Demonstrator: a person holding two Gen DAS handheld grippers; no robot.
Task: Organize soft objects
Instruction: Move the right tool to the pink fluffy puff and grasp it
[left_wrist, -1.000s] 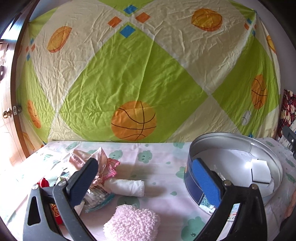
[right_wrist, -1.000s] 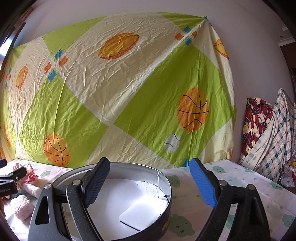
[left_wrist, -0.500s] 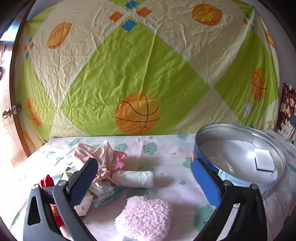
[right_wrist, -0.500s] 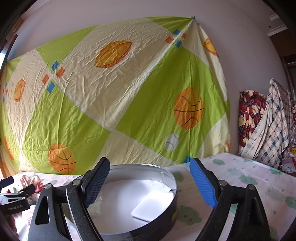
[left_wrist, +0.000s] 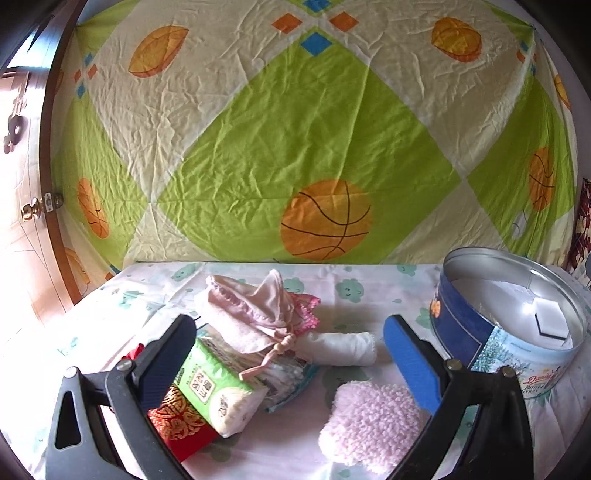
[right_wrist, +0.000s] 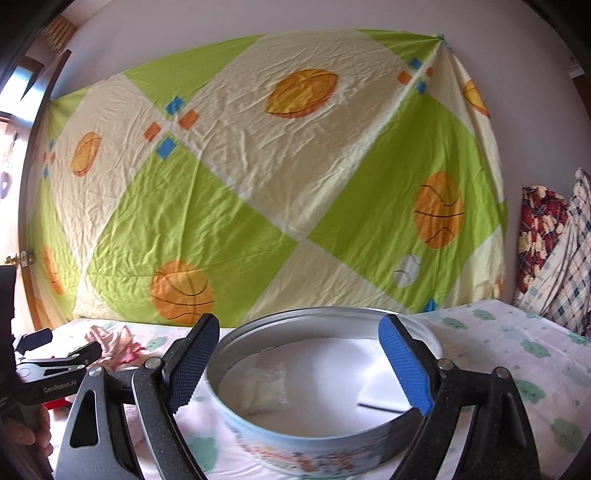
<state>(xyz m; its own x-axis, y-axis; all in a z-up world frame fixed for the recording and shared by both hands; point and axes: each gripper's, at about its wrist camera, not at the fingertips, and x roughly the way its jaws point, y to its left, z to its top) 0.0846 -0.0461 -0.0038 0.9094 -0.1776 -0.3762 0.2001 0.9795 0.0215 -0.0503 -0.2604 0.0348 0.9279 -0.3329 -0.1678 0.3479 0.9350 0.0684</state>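
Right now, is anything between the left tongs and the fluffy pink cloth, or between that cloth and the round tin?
Nothing visible blocks either path. The left tongs stand open with the fluffy pink cloth lying just ahead, near the blue pad. Between the cloth and the round tin there is only bare sheet; the rolled white towel lies behind that line.

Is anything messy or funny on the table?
Yes. The soft things lie in a jumbled pile, with a pink drawstring pouch slumped over a tissue pack, while the round tin holds almost nothing.
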